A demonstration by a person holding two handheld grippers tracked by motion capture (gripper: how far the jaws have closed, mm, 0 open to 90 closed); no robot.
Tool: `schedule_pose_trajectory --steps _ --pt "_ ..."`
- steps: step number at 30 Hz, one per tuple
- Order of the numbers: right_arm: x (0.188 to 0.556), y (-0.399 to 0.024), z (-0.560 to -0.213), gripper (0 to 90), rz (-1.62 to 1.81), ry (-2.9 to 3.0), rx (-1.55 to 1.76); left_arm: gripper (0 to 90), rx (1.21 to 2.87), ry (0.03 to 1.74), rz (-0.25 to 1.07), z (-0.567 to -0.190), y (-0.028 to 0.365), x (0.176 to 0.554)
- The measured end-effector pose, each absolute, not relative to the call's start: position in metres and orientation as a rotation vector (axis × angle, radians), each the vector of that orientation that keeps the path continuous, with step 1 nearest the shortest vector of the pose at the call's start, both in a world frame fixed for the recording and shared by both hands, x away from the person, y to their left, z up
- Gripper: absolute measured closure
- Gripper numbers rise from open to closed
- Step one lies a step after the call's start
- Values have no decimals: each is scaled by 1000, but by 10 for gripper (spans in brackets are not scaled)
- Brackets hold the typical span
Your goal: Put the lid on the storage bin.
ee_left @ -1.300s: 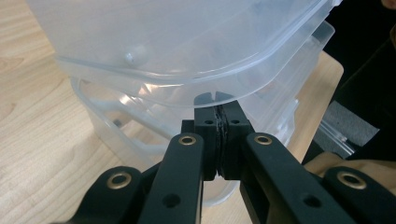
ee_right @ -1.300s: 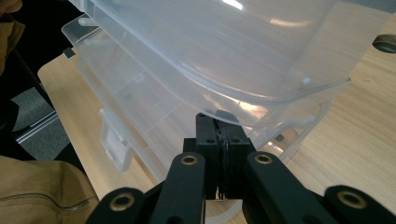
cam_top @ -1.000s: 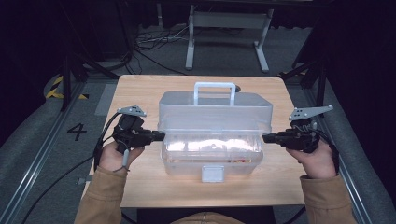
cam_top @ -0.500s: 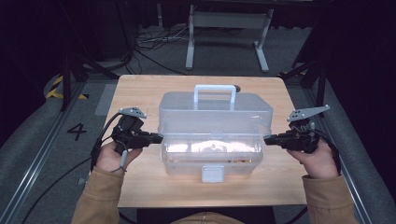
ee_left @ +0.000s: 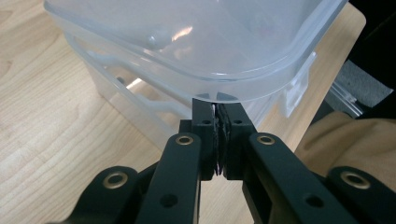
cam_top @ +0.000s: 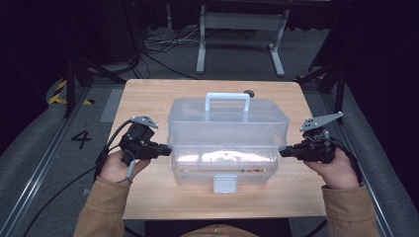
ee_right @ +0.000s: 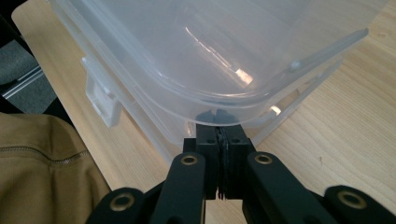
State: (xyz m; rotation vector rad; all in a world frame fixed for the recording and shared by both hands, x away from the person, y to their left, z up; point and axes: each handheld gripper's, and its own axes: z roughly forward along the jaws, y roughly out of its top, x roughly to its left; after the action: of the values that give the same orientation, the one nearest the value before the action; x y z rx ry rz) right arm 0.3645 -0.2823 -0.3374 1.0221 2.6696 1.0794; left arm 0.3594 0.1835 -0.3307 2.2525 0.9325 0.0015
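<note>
A wooden surface (cam_top: 148, 98) is seen on a grey floor (cam_top: 163, 59). Cables (cam_top: 158, 47) and a metal stand (cam_top: 239, 22) are seen behind it.

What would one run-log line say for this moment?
lid: raised at front over box | left gripper: shut under lid's left edge | right gripper: shut under right edge

High view looks down from above; both gripper views sit close, sharing the clear box (cam_top: 227, 143).
</note>
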Motion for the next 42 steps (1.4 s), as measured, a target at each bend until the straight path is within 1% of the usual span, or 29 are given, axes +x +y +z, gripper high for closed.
schedule_pose_trajectory --steps 17,42 --pt "366 -278 -345 887 948 2780 980 866 2371 915 -50 -338 178 360" --pt "368 -271 -358 886 820 2904 962 866 2493 919 -99 -349 169 361"
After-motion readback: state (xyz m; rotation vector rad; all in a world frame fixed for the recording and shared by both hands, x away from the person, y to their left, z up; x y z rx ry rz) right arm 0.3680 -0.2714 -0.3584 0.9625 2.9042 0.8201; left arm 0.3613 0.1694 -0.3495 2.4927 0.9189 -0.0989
